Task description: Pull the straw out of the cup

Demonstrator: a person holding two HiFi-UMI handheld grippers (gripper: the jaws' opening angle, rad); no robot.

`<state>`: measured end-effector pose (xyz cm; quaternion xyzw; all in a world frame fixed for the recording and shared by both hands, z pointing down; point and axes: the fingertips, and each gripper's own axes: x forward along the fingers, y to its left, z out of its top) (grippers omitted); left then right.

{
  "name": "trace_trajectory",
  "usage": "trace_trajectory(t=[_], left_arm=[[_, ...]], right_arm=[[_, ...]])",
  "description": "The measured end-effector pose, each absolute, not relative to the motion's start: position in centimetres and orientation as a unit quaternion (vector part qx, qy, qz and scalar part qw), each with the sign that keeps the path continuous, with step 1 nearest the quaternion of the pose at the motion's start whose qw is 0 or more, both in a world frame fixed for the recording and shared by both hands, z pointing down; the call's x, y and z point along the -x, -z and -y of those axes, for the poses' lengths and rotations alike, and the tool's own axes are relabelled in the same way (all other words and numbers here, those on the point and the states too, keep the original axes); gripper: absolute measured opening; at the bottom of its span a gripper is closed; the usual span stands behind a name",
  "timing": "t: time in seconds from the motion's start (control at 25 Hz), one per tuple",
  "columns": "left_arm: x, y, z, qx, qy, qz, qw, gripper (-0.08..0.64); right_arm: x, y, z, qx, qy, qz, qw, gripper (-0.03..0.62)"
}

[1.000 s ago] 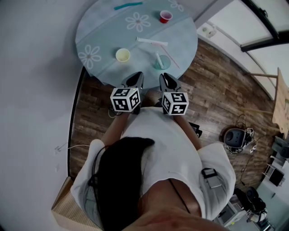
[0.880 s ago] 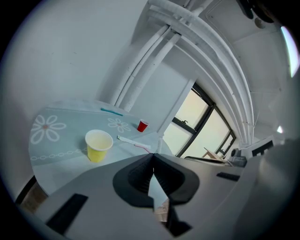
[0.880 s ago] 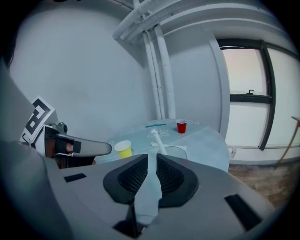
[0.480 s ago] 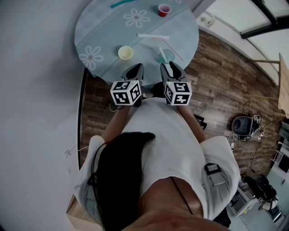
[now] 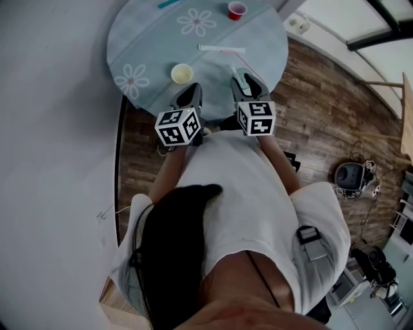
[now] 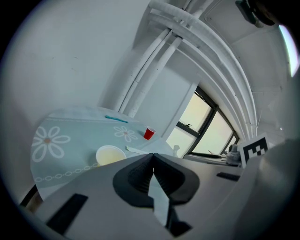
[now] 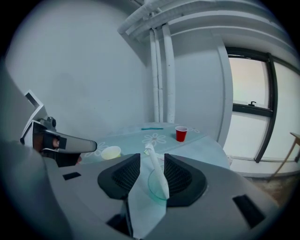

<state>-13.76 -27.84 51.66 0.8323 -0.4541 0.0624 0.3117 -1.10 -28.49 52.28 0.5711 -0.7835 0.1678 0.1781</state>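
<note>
A clear greenish cup [image 7: 157, 185] with a white straw [image 7: 156, 169] standing in it sits at the near edge of the round table [image 5: 148, 38]. My right gripper [image 7: 152, 159] is open; its jaws have just been opening. The straw and cup show in the gap between the pads, which do not press on them. In the head view the right gripper [image 5: 248, 85] reaches the straw [image 5: 237, 75] at the table's rim. My left gripper [image 6: 153, 157] is shut with nothing in it, and in the head view this left gripper [image 5: 191, 97] hangs just short of a yellow cup [image 5: 182, 73].
A red cup [image 5: 237, 9] stands at the table's far side and a teal straw [image 5: 169, 4] lies near the far edge. A wrapped white straw [image 5: 221, 49] lies mid-table. Wood floor [image 5: 322, 129] surrounds the table, with a white wall on the left.
Both grippers have moved forward to the table's near edge. The right gripper's jaws have spread apart and now reach the cup with the straw.
</note>
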Motion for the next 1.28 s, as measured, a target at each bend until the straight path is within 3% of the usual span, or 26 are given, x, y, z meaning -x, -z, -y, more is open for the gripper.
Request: trace_trajectory(t=[0.76, 0.92, 1.28], left_arm=[[14.3, -51.8, 31.3, -0.796, -0.053, 0.513, 0.316, 0.009], [14.3, -52.0, 31.3, -0.79, -0.049, 0.52, 0.32, 0.009], [13.4, -52.0, 30.4, -0.8, -0.061, 0.51, 0.31, 0.009]], right_arm=[[2.1, -54.6, 32.5, -0.519, -0.173, 0.804, 0.231, 0.14], [1.7, -54.8, 32.7, -0.521, -0.173, 0.801, 0.238, 0.083], [1.7, -55.2, 32.4, -0.519, -0.164, 0.804, 0.239, 0.066]])
